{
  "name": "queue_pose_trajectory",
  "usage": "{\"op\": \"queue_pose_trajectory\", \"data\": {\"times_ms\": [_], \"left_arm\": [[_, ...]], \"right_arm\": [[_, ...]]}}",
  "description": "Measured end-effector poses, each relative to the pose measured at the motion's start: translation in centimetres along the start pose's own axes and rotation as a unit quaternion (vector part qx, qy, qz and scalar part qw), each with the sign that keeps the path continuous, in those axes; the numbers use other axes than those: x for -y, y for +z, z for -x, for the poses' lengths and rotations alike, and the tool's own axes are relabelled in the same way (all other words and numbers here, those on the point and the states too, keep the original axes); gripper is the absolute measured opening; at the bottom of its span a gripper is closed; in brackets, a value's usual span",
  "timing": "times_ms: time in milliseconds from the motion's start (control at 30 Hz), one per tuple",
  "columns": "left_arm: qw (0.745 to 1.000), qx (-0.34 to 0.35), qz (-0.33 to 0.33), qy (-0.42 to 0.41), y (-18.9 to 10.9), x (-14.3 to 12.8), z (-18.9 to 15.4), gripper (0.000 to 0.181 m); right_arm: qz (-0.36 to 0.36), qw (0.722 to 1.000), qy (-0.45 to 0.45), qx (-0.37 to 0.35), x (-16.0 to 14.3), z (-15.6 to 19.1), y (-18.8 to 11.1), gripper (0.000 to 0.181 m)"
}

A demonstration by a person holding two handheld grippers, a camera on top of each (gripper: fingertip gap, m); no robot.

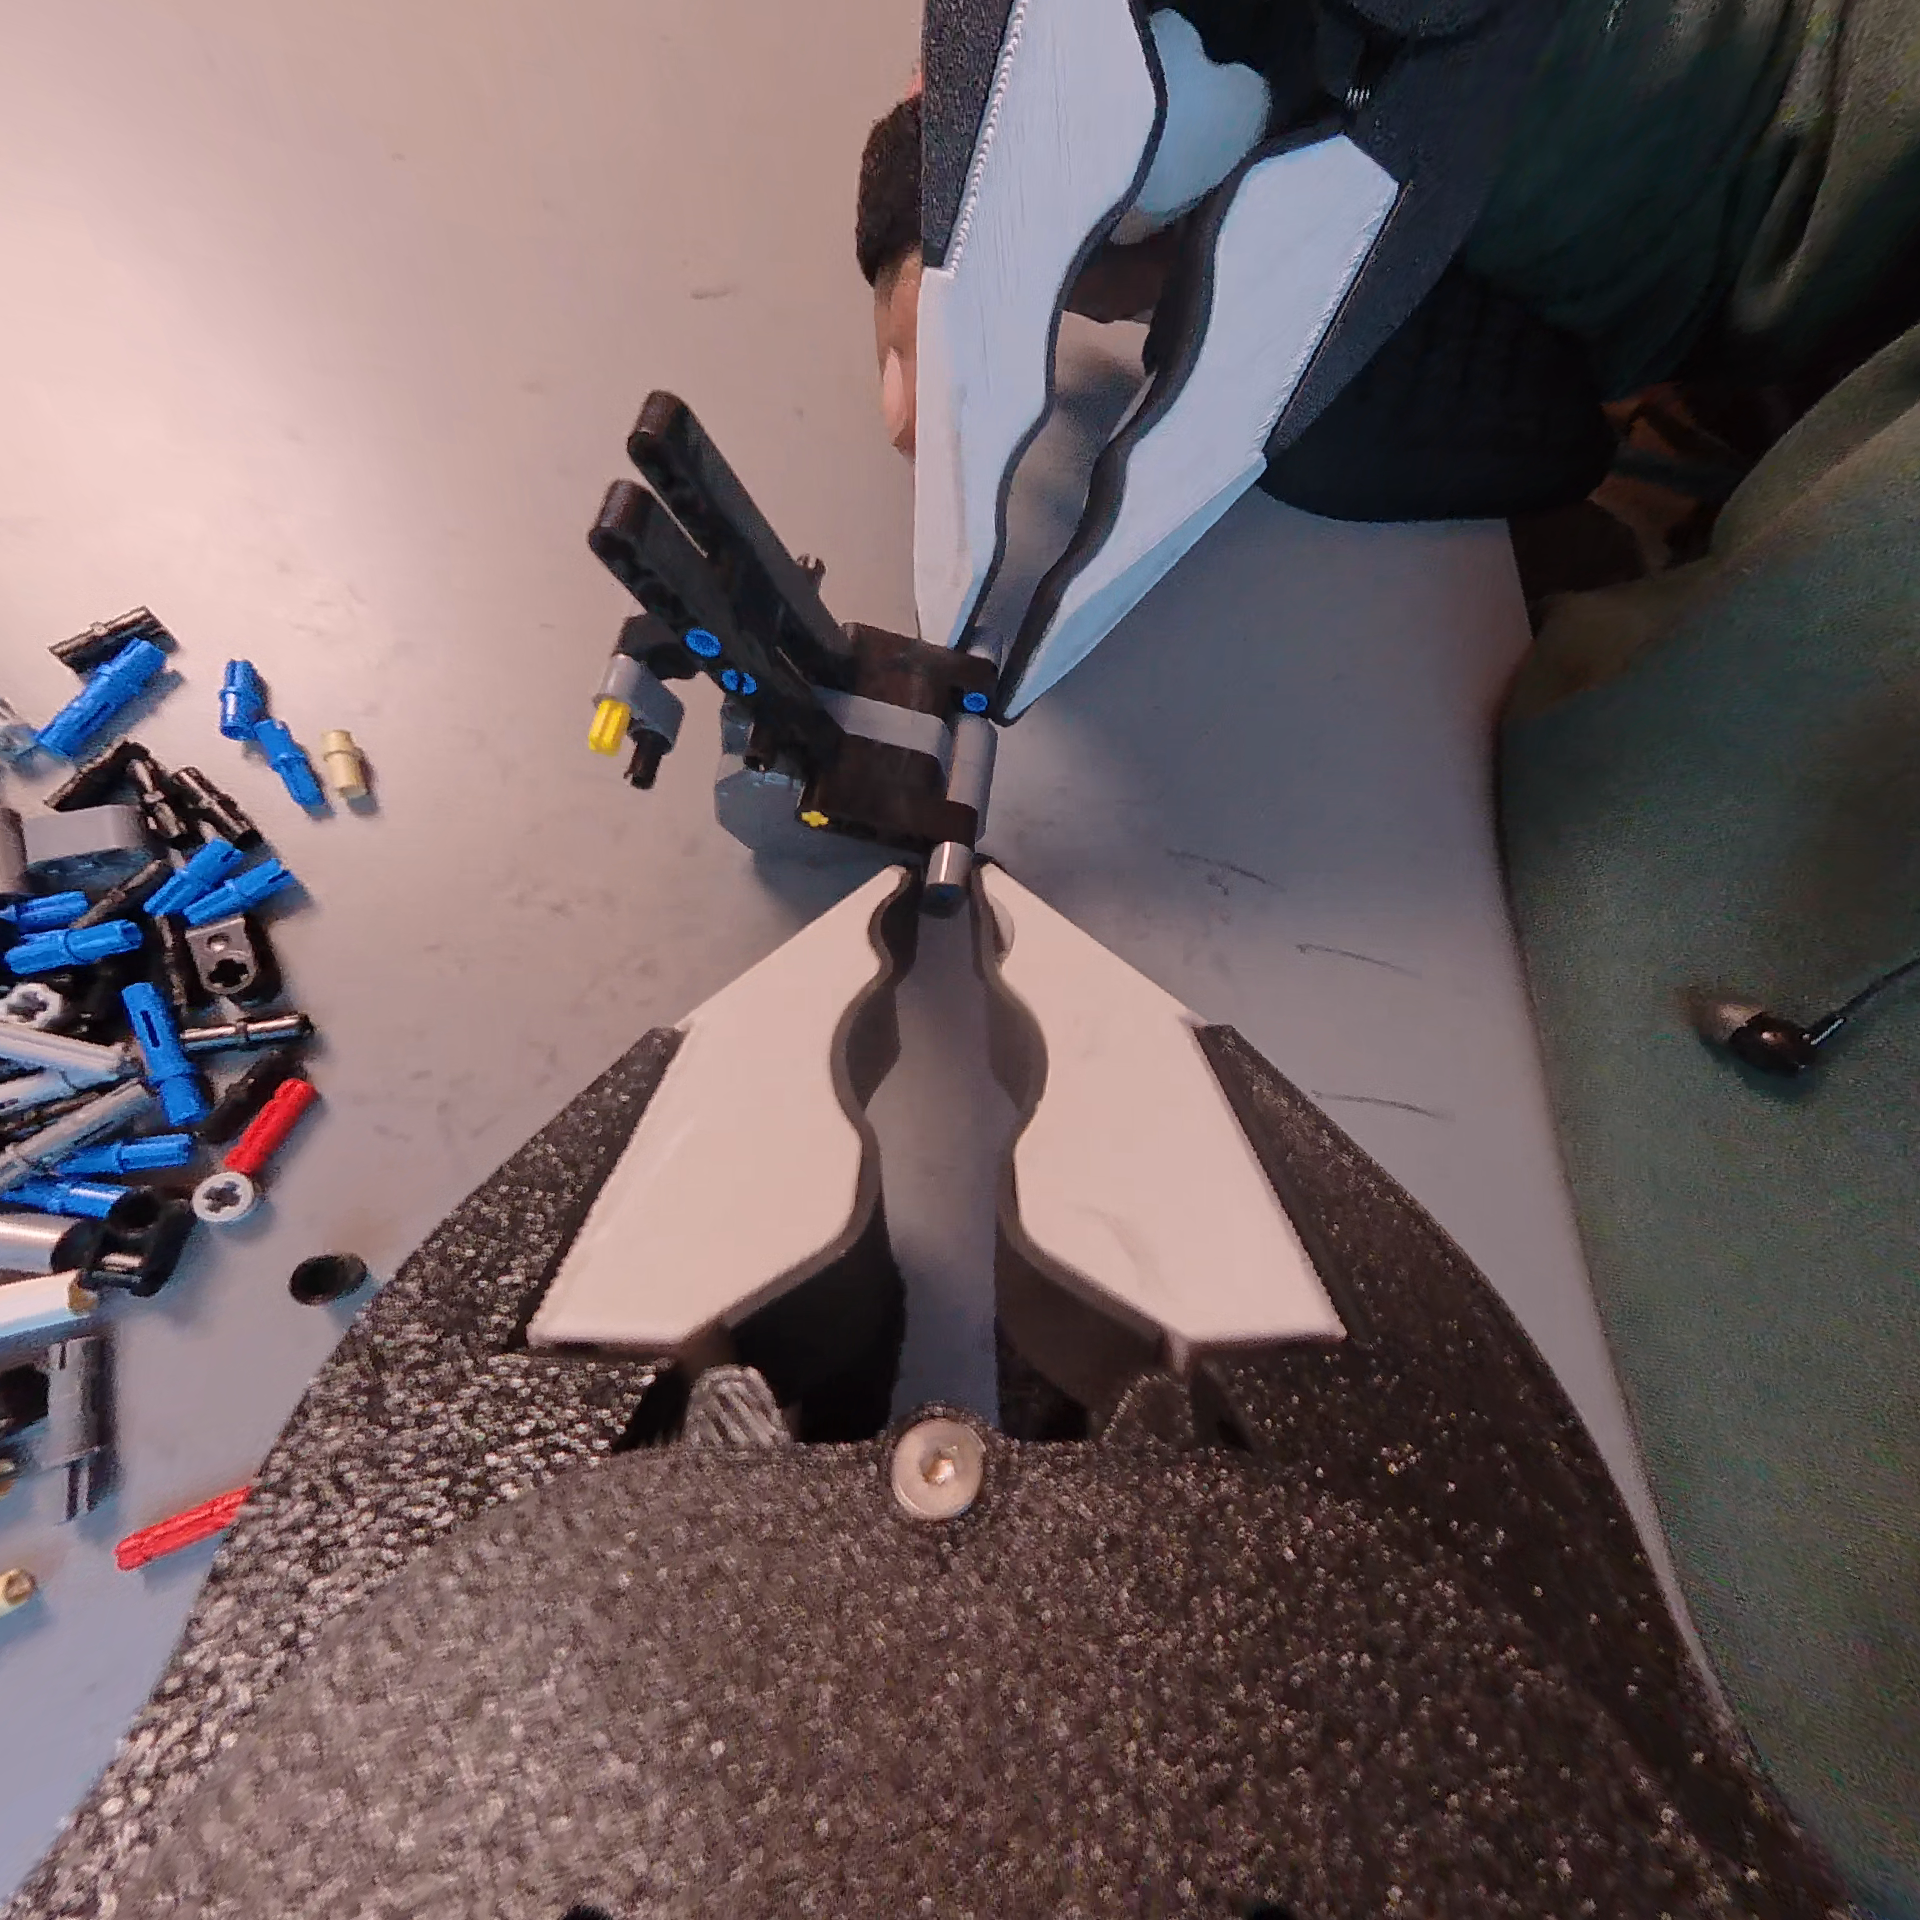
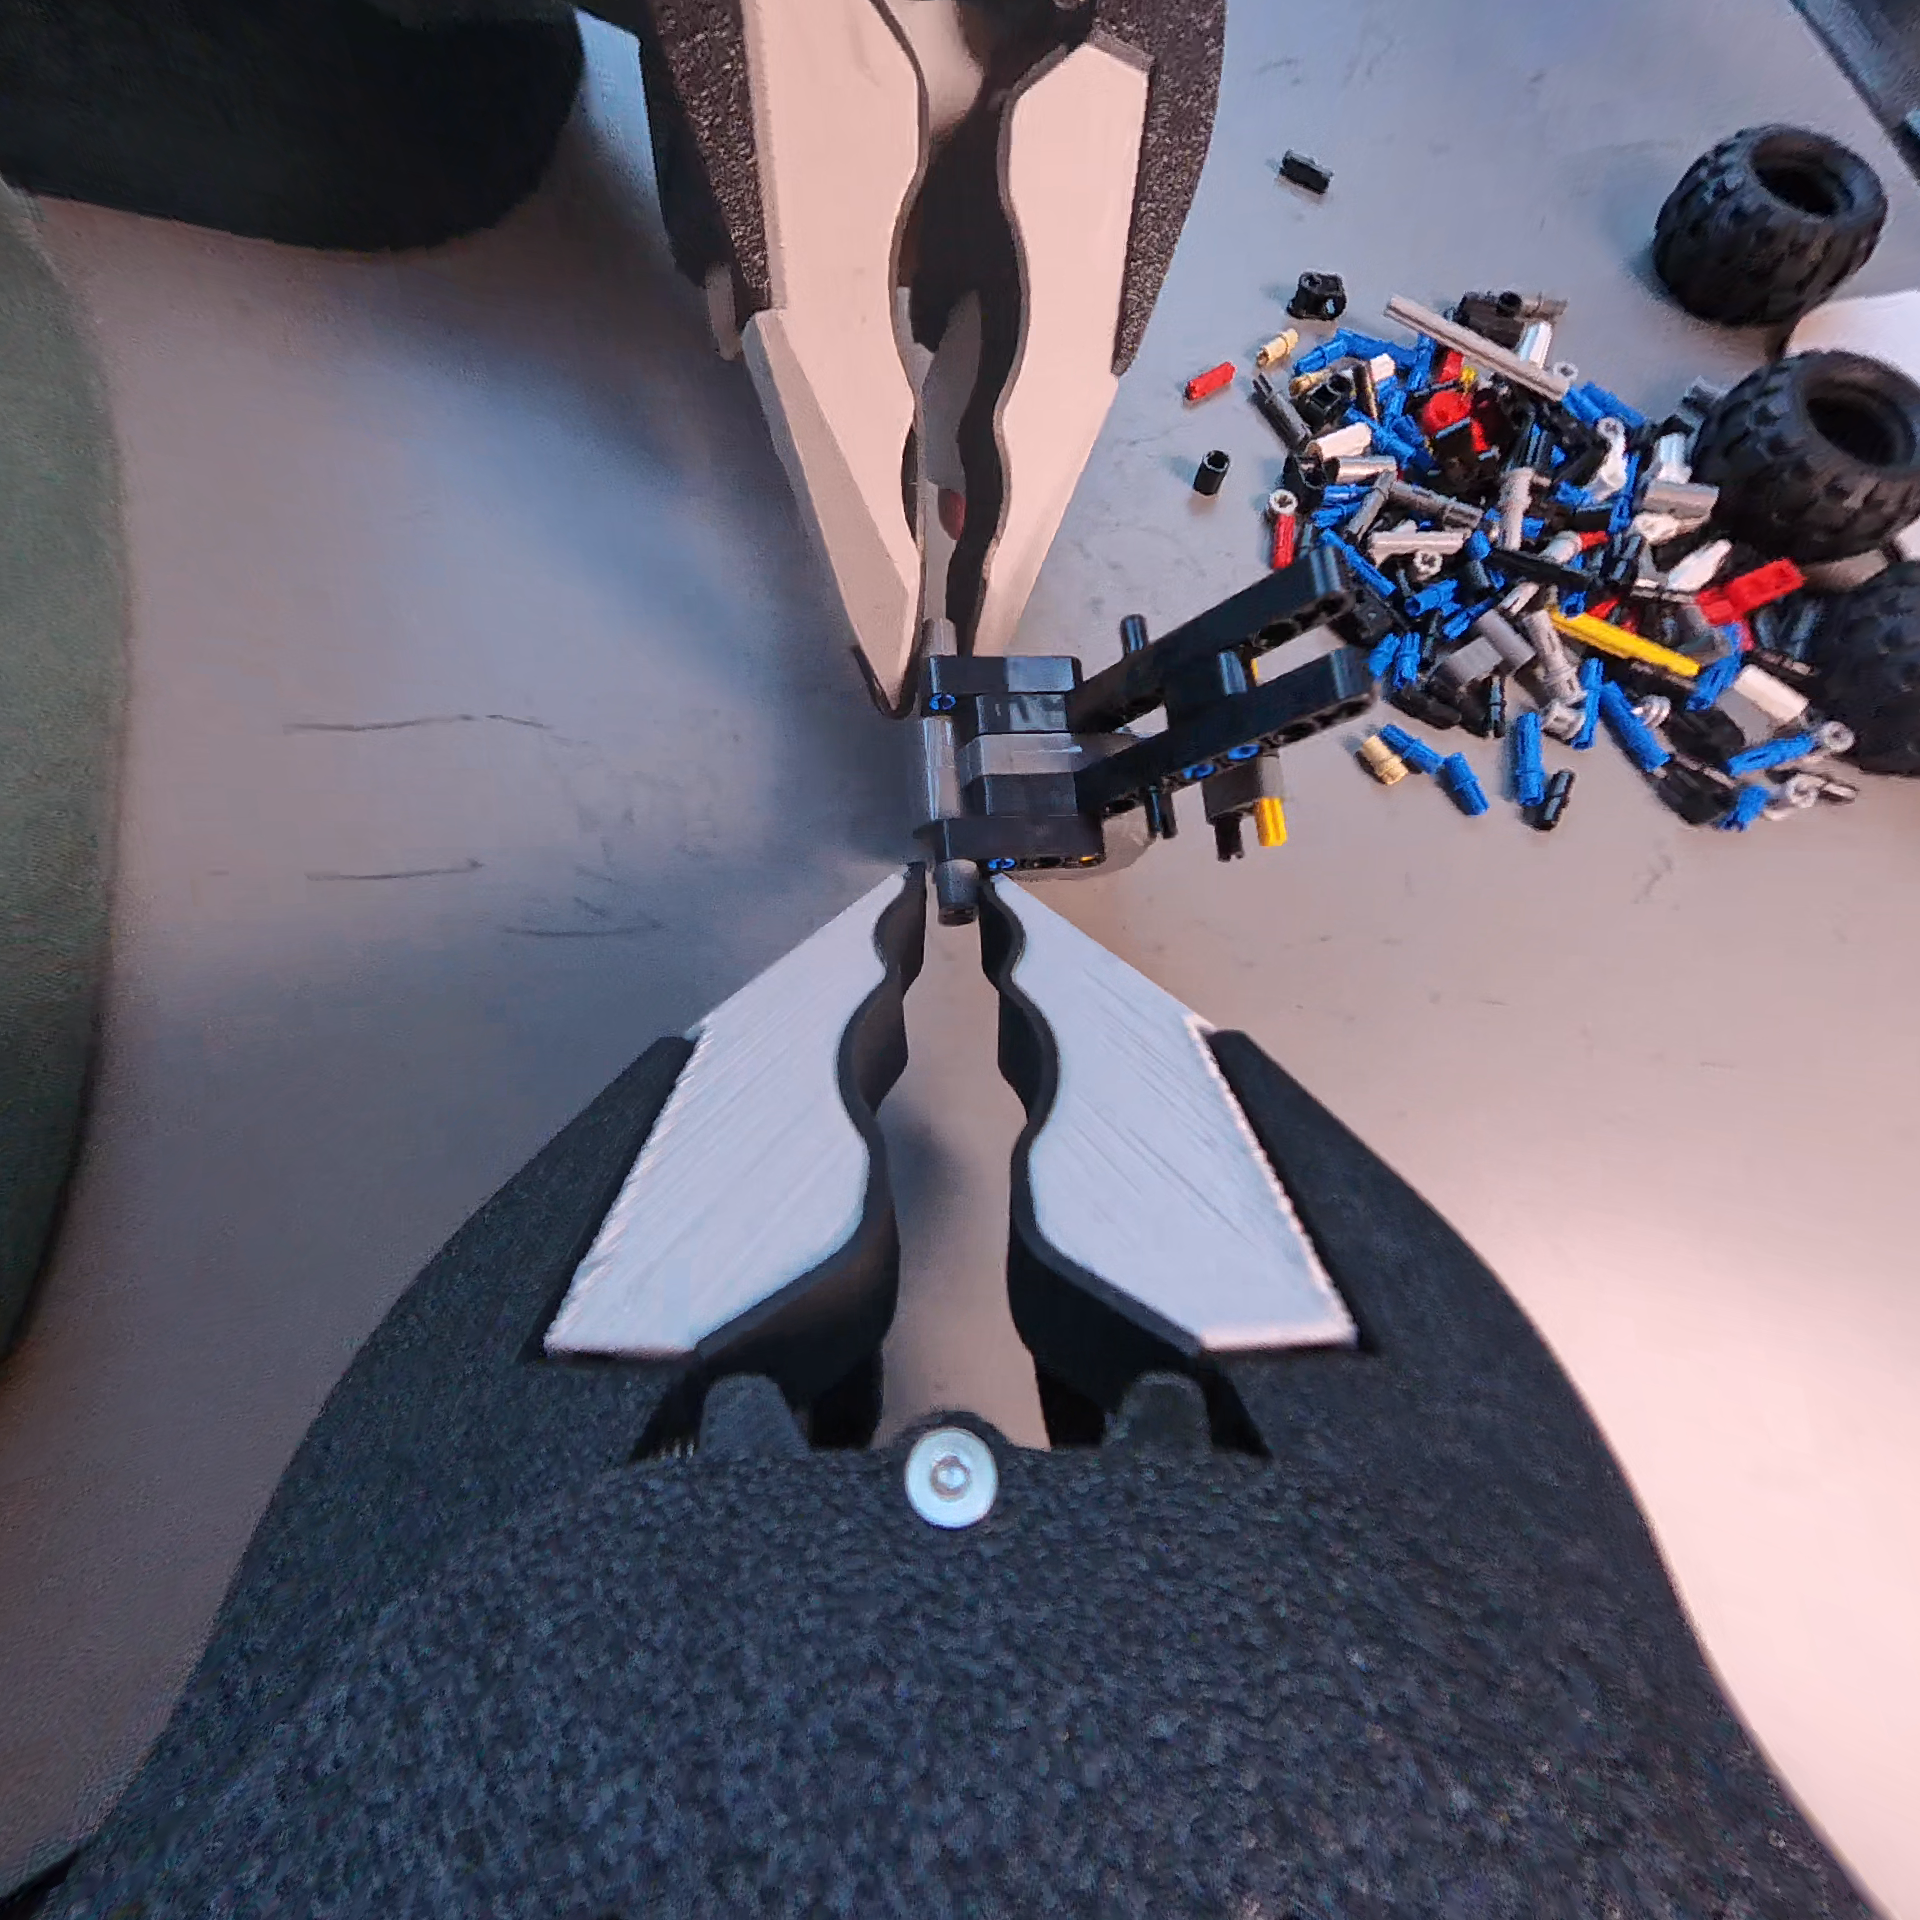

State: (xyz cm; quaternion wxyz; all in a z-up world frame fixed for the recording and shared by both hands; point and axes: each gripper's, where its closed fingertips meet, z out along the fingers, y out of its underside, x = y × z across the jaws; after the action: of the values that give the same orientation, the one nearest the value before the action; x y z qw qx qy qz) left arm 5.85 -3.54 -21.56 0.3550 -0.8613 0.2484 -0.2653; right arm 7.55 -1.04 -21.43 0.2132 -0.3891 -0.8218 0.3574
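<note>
In the left wrist view, the left gripper [image 1: 943, 878] is seen with its jaws drawn nearly together. They are pinched on the near end of a grey rod [image 1: 971, 769], which is threaded through a black and grey brick assembly [image 1: 862, 748] just ahead of the tips. The right gripper [image 1: 992, 707] is met head-on at the far end of the same rod, so the assembly is held just above the table [image 1: 416, 312]. A pile of loose pieces [image 1: 135, 935] is spread well off to the left.

In the right wrist view, the right gripper [image 2: 953, 888] is likewise closed on its near end of the rod, with only a narrow gap left between the jaws. The left gripper [image 2: 940, 665] is seen opposite. Two black beams [image 2: 1247, 623] are stuck out from the assembly to the right, towards the pile, and black tyres [image 2: 1766, 223] lie beyond it.
</note>
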Motion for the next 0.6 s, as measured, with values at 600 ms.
{"op": "queue_pose_trajectory", "data": {"times_ms": [600], "left_arm": [[0.996, 0.051, 0.037, 0.068, 0.0, -2.2, 1.0, 0.008]], "right_arm": [[-0.011, 0.998, -0.045, 0.038, -2.0, -0.8, -1.8, 0.006]]}}
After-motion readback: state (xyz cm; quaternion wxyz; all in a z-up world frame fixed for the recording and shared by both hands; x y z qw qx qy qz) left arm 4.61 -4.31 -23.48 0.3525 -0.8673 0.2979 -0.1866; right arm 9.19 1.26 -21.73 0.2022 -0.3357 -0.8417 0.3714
